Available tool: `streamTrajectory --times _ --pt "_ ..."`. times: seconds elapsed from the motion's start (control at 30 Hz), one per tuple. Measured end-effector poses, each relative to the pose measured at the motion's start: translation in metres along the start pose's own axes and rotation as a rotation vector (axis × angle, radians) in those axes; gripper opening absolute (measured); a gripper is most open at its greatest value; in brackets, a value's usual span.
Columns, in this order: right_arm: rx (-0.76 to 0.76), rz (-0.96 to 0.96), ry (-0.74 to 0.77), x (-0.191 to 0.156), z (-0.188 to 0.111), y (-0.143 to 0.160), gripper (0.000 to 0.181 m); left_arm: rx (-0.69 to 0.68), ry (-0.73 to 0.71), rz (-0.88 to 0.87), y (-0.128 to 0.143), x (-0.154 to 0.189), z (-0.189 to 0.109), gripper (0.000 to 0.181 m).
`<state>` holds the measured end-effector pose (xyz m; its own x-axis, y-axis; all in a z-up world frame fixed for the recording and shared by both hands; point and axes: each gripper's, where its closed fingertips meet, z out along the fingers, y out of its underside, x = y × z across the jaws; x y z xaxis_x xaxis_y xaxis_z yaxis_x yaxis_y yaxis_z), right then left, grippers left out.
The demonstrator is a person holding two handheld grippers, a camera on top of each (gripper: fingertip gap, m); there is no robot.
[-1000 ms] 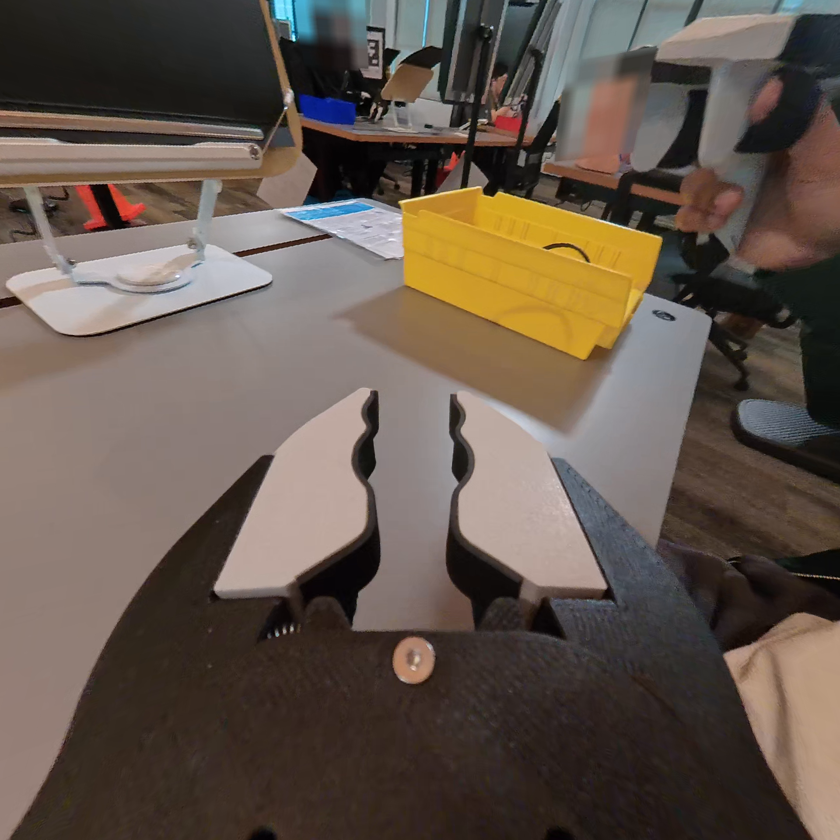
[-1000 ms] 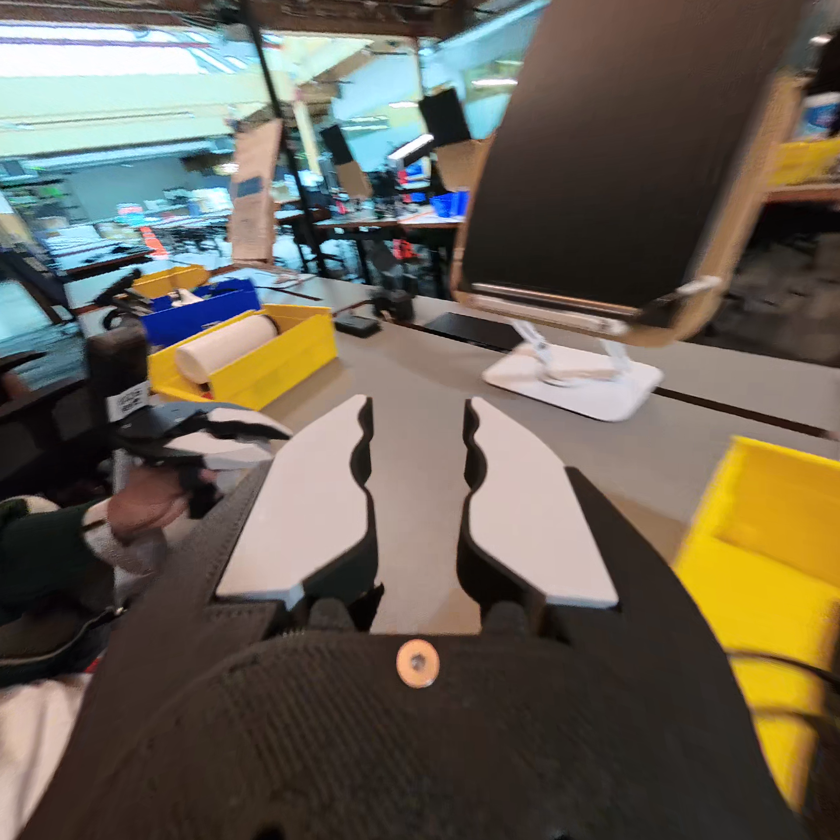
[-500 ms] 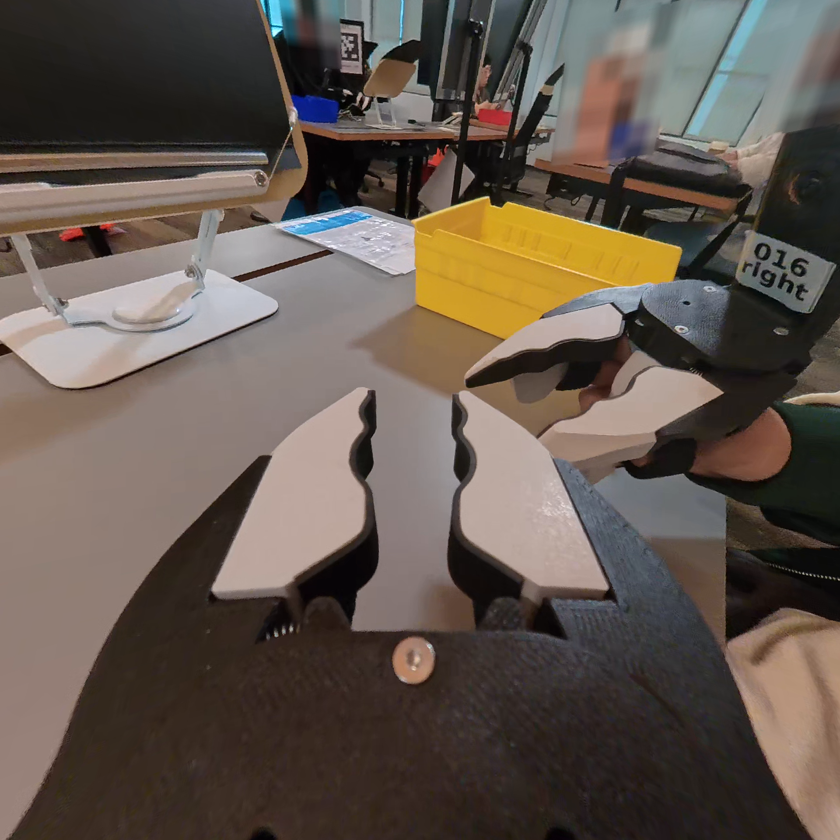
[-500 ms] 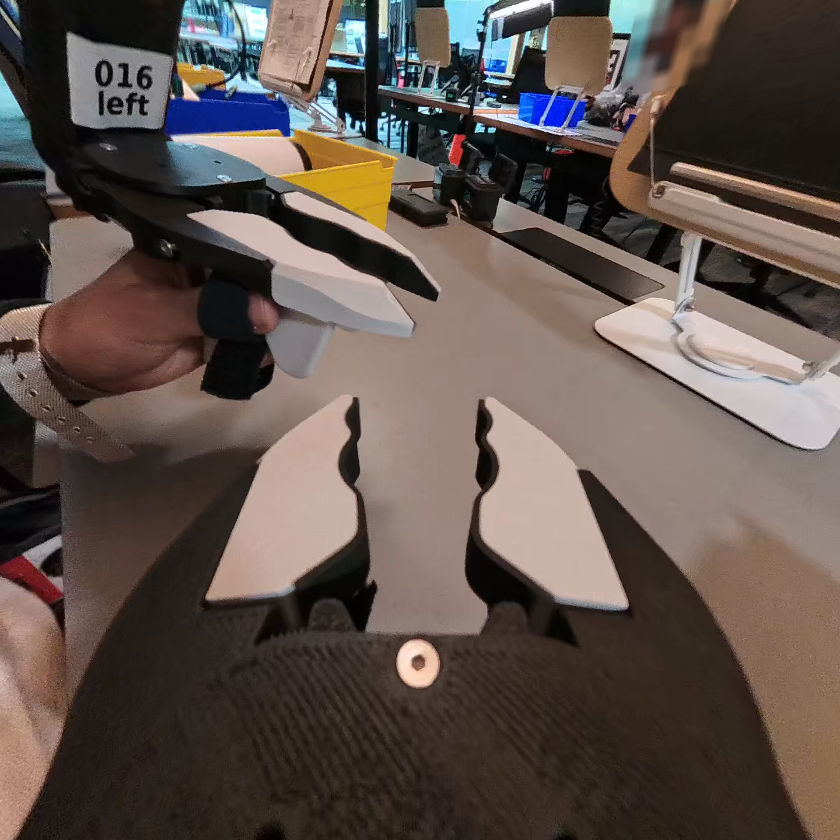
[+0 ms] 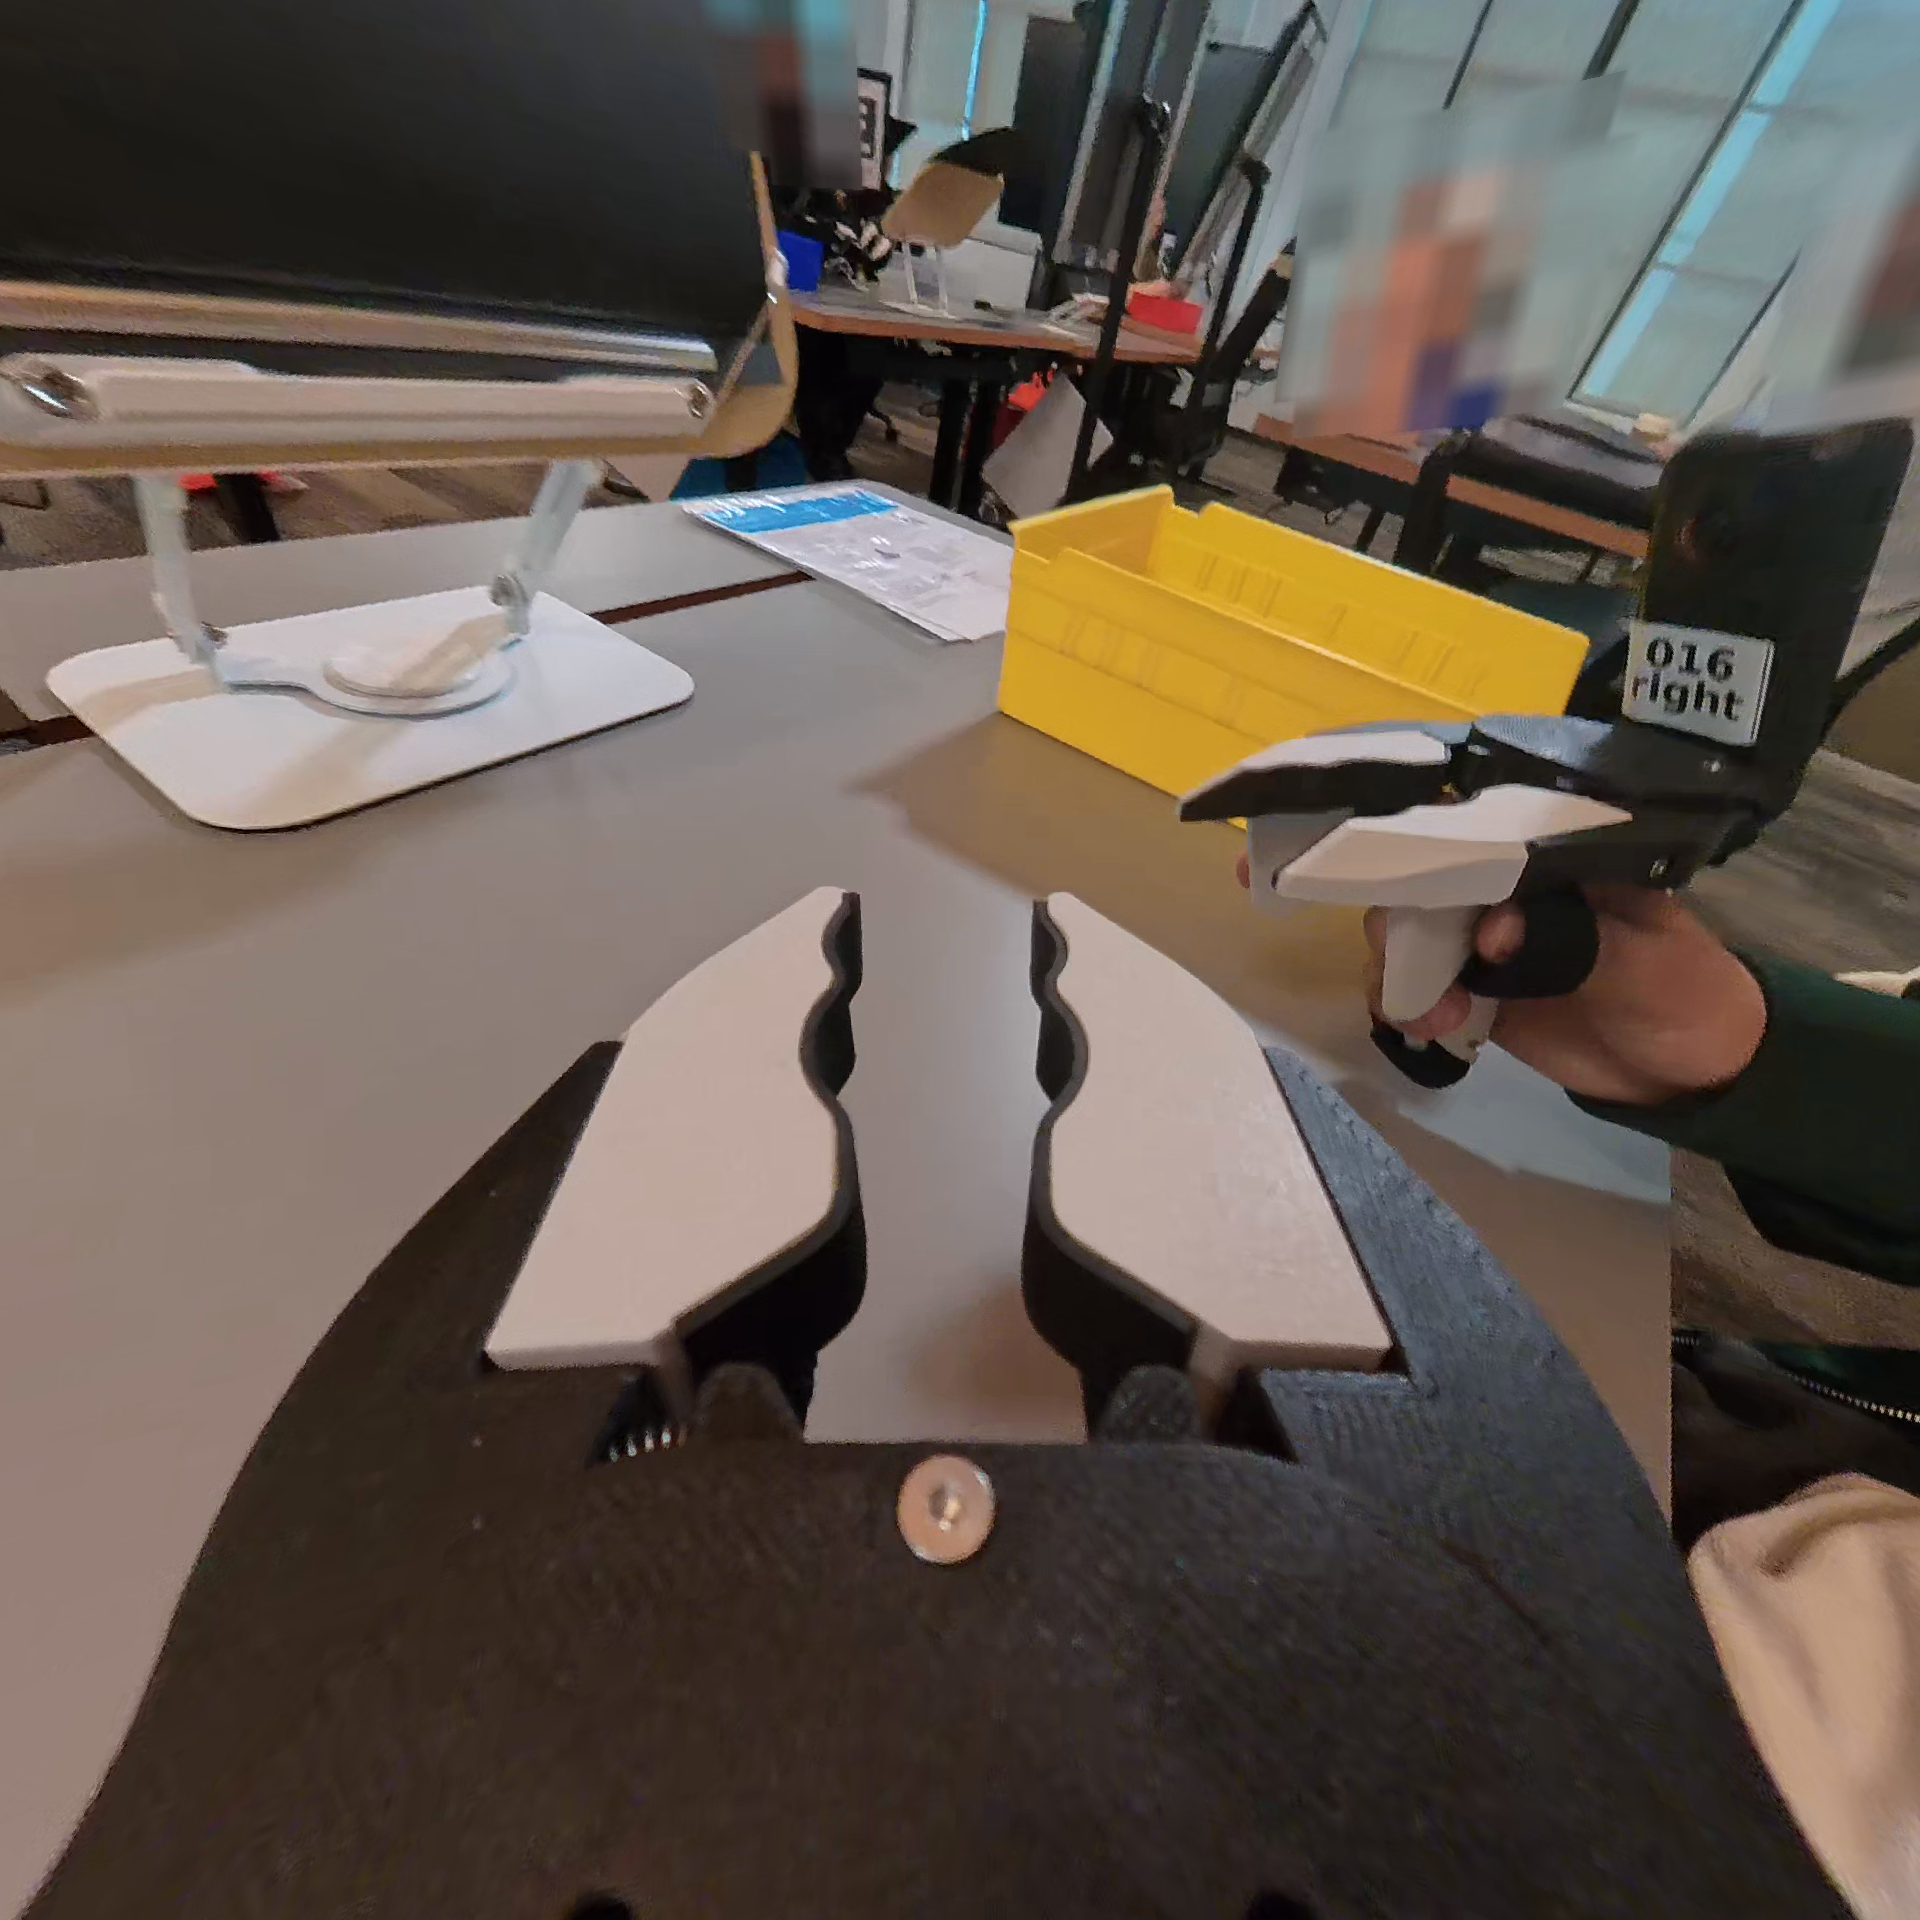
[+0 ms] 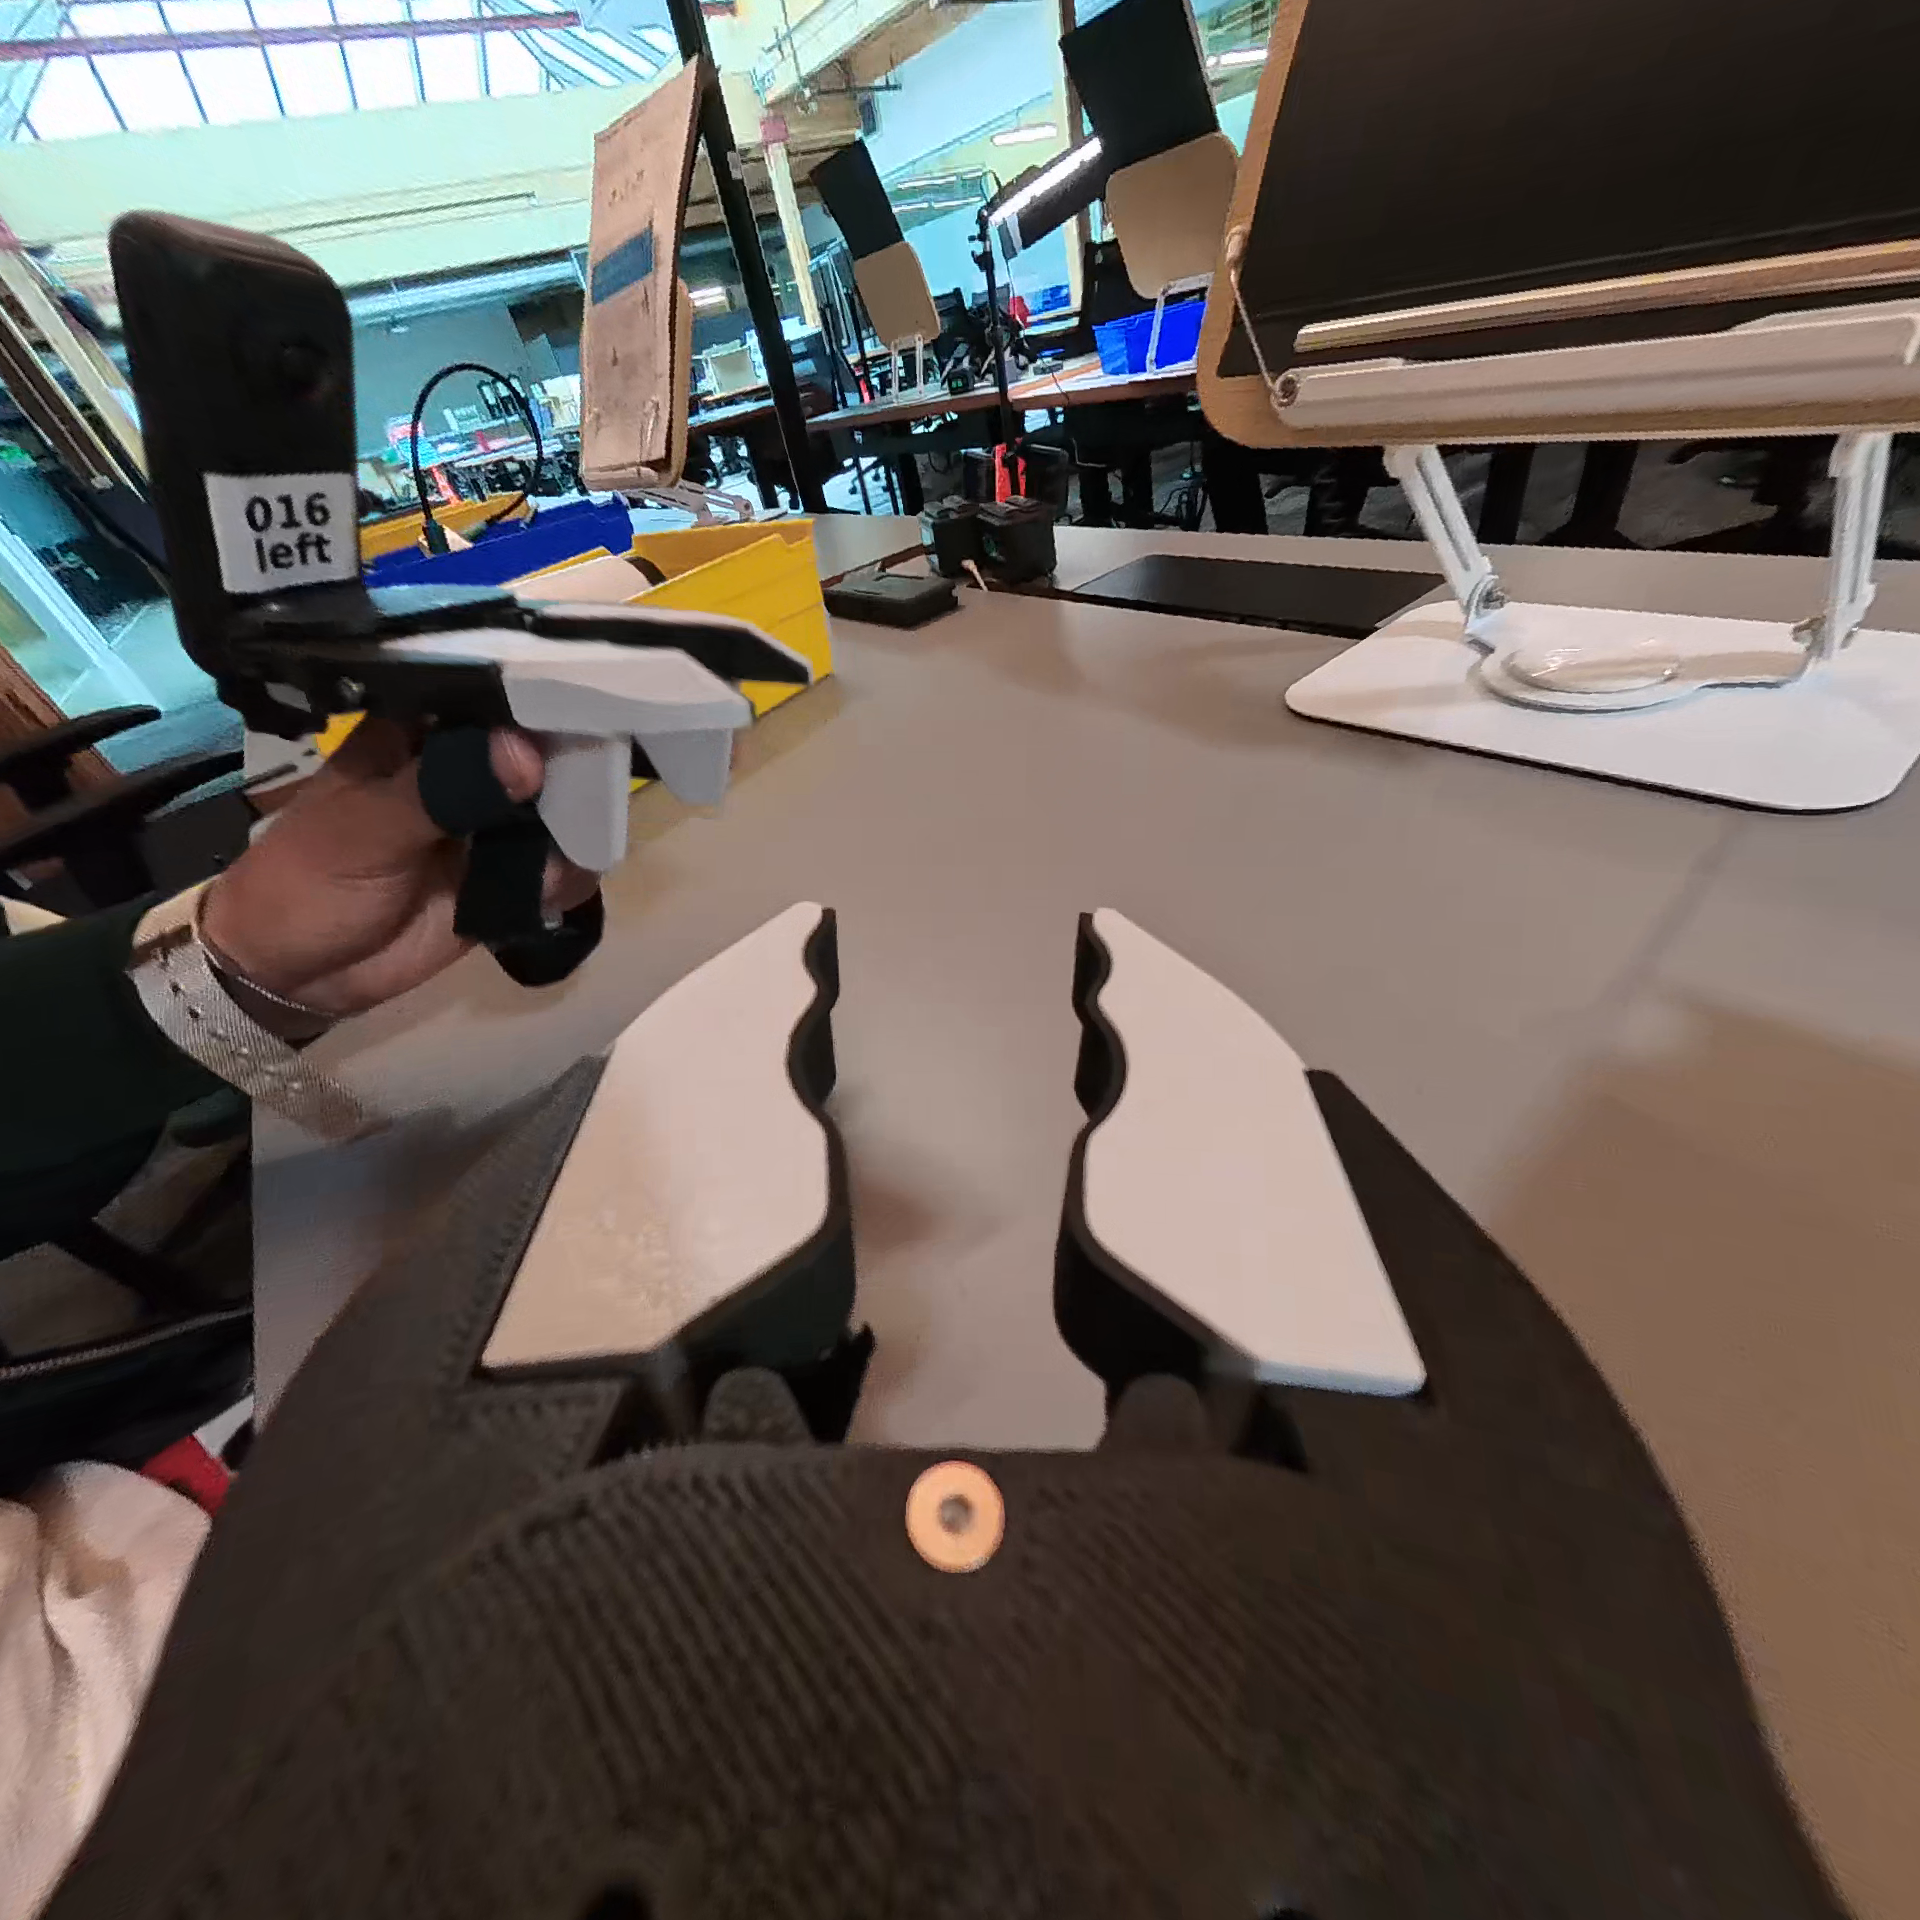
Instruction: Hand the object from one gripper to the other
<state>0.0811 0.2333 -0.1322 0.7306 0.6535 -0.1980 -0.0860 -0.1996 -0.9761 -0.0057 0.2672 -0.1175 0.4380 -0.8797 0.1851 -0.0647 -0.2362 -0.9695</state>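
The object is not visible; both your left gripper [image 5: 945,935] and right gripper [image 6: 954,951] have jaws spread, empty, near the yellow bin [image 5: 1278,649]. Pick one first.

Bare grey tabletop [image 5: 416,1039] lay open through the middle of both views, free ahead of the parted left gripper [image 5: 945,914] and right gripper [image 6: 951,925]. Blocked at upper left of the left view by a white stand base [image 5: 364,717] under a dark overhanging screen [image 5: 364,156]. Hemmed at right centre by a yellow bin [image 5: 1278,665]. Crowded at left of the right view by another yellow bin [image 6: 758,603].
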Motion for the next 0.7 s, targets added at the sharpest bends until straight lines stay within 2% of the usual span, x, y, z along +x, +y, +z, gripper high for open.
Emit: streamTrajectory --times 0.07,0.13,0.2,0.33,0.43,0.57,0.63,0.7 --pt "-0.011 -0.004 -0.004 -0.001 0.002 0.002 0.044 -0.005 -0.03 -0.029 -0.009 -0.011 -0.011 0.026" --pt "-0.024 -0.005 -0.013 -0.003 0.004 0.005 0.043 -0.025 -0.053 -0.062 -0.022 -0.023 -0.027 0.007" --pt "-0.034 -0.006 -0.024 -0.006 0.006 0.007 0.042 -0.013 -0.096 -0.072 -0.044 -0.039 -0.052 0.004" --pt "-0.048 -0.022 -0.037 -0.011 0.008 0.009 0.041 -0.006 -0.269 -0.065 -0.089 -0.08 -0.127 0.013" --pt "-0.061 -0.018 -0.044 -0.013 0.009 0.012 0.04 0.001 -0.413 -0.094 -0.108 -0.11 -0.197 0.019" --pt "-0.06 0.005 -0.055 -0.014 0.012 0.013 0.039 0.043 -0.635 -0.159 -0.11 -0.148 -0.288 0.02" --pt "-0.062 0.017 -0.062 -0.015 0.014 0.014 0.039 0.048 -0.696 -0.221 -0.1 -0.161 -0.32 0.022" --pt "-0.064 0.033 -0.073 -0.016 0.016 0.015 0.039 0.017 -0.726 -0.285 -0.086 -0.17 -0.339 0.027"
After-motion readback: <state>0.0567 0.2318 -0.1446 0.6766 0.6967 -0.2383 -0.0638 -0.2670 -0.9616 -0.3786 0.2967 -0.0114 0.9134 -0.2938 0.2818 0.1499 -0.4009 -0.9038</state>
